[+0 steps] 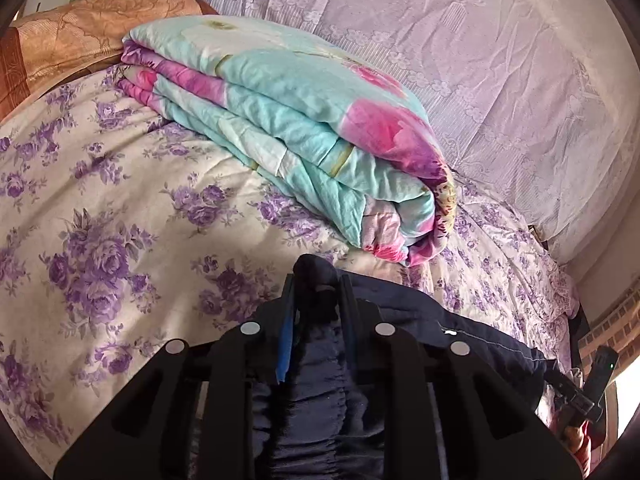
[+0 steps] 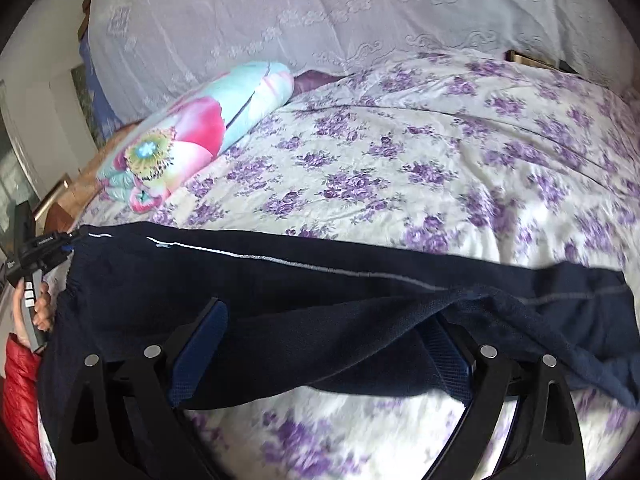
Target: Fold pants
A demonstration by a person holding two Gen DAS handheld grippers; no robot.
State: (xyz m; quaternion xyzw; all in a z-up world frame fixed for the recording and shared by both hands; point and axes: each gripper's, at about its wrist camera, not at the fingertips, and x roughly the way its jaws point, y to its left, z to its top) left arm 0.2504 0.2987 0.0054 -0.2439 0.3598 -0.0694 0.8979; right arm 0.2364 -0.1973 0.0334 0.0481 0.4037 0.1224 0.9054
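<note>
A bed spread with a white sheet printed in purple roses fills the room, a pale lace-patterned cover rising along its far side. Dark navy pants lie stretched across the near part of the bed, their top edge marked by a thin line of light stitching running nearly straight from one side to the other; one loose fold of the cloth sags toward the near edge on the right. Beyond the pants the flowered sheet lies open and bare across most of the mattress. A folded quilt in turquoise and pink sits farther back toward the head of the bed, well apart from the pants, with an orange-brown pillow behind it.

The left tongs are closed on a bunched end of the pants, dark fabric squeezed up between the two black fingers. The right tongs stand wide open over the middle of the pants, blue-padded fingers straddling the loose fold; whether the pads touch the cloth cannot be told. At the left end of the pants a hand in a red sleeve holds the left tongs' handle.
</note>
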